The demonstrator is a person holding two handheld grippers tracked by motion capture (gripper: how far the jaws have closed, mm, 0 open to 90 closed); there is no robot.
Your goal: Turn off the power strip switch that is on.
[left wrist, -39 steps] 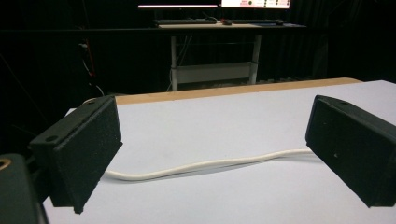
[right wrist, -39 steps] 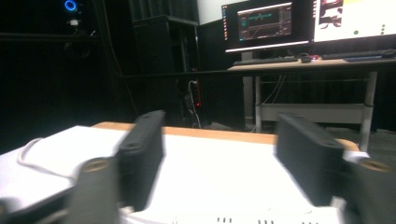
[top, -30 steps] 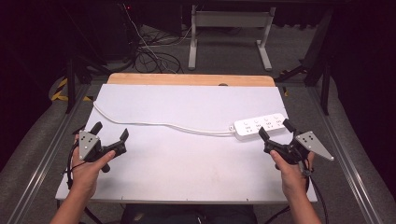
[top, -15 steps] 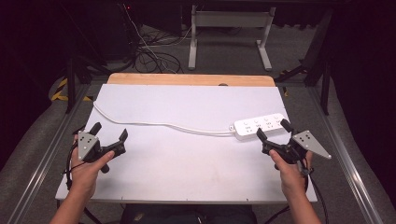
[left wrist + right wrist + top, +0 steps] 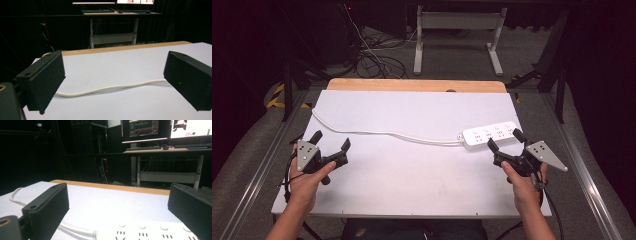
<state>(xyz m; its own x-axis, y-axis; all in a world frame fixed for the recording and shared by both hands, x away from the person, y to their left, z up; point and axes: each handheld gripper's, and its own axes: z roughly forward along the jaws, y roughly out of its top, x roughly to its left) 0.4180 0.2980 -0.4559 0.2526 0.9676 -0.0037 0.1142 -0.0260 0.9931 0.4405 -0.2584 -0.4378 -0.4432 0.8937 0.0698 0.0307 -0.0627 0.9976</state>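
Lying near the right edge of the white table (image 5: 412, 200), the white power strip (image 5: 489, 136) sits flat with its sockets facing up, its long side running roughly left to right and tilted slightly away at its right end. Its white cord (image 5: 382, 133) leaves the strip's left end and snakes across the tabletop toward the far left corner, where it curves off the edge.

The right gripper (image 5: 503, 141) hovers just on the near side of the strip, its jaws spread wide, one tip close to the strip's right end and the other just in front of its middle; whether either tip touches the strip cannot be told. In the right gripper view the strip (image 5: 150, 232) lies directly between and just beyond the two black jaws, sockets visible, with the cord (image 5: 75, 228) trailing off to the left.

The left gripper (image 5: 331, 141) is held at the table's left side, well apart from the strip, jaws likewise spread and holding nothing. In the left gripper view the cord (image 5: 107, 88) runs across the tabletop beyond the open jaws.
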